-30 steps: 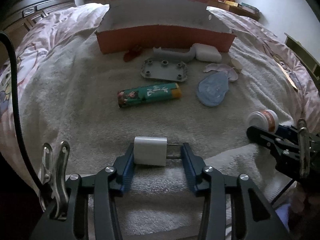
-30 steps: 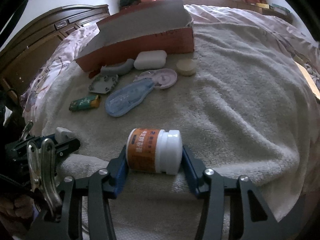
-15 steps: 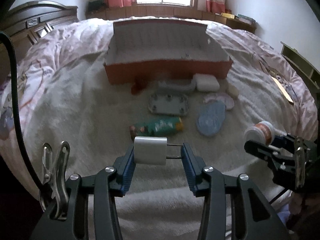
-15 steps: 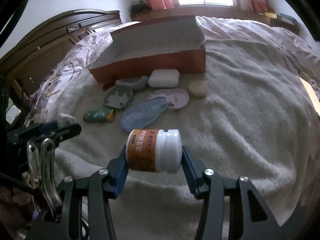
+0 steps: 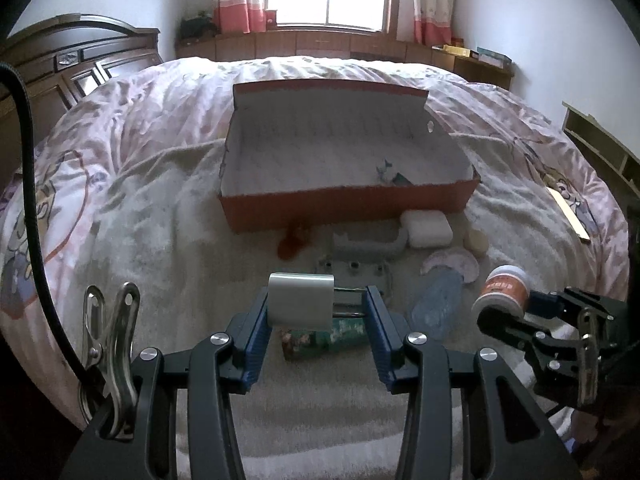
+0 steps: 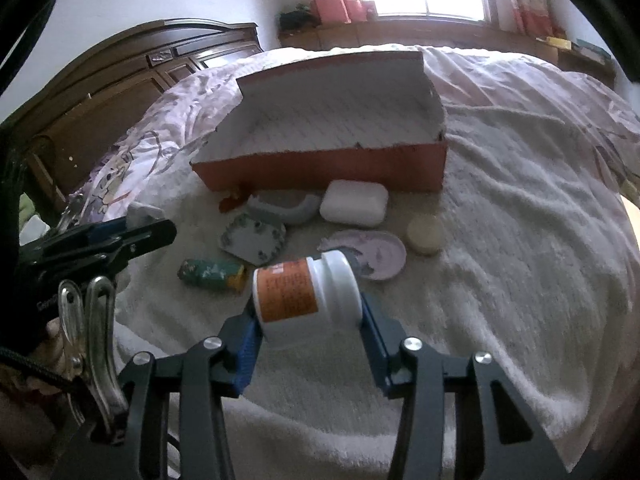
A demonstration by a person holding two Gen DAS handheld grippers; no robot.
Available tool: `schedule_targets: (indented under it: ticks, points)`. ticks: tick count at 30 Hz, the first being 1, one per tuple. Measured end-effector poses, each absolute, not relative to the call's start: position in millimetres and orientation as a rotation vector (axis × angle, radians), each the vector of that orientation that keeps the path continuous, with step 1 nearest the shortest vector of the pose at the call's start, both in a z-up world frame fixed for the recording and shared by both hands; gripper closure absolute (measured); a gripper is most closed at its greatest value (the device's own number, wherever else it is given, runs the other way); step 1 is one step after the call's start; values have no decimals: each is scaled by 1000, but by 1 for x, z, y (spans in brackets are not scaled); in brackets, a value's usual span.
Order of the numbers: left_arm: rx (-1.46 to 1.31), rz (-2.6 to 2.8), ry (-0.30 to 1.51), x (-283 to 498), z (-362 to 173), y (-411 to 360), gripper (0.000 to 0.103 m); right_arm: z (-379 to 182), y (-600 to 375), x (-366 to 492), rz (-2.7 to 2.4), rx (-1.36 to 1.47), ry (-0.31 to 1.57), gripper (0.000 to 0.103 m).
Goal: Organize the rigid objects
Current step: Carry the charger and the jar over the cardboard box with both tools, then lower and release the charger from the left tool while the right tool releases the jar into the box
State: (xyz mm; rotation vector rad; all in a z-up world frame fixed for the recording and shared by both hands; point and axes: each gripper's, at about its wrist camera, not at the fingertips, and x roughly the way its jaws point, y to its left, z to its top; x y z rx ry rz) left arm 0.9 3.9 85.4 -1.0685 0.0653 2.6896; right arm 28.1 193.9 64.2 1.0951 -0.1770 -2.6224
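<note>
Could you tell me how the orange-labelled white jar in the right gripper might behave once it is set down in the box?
The jar is cylindrical and held sideways, so it would probably roll if released like that. Its plastic looks smooth, perhaps slippery. It seems rigid, unlikely to deform.

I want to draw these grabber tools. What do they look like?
Each gripper, left gripper and right gripper, has two black arms with silver bolts and blue ribbed pads. A shiny metal clip hangs beside each, and a black cable runs past the left one.
</note>
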Motion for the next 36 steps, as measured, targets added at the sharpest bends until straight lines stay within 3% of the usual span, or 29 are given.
schedule_targets:
  ticks: [21, 36]
  points:
    - [-1031, 2706, 68, -88, 109, 10, 58, 109, 212, -52, -2716, 952, -207, 55]
    - [-1096, 2735, 42, -156, 91, 31, 58, 100, 221, -124, -2762, 919, -181, 55]
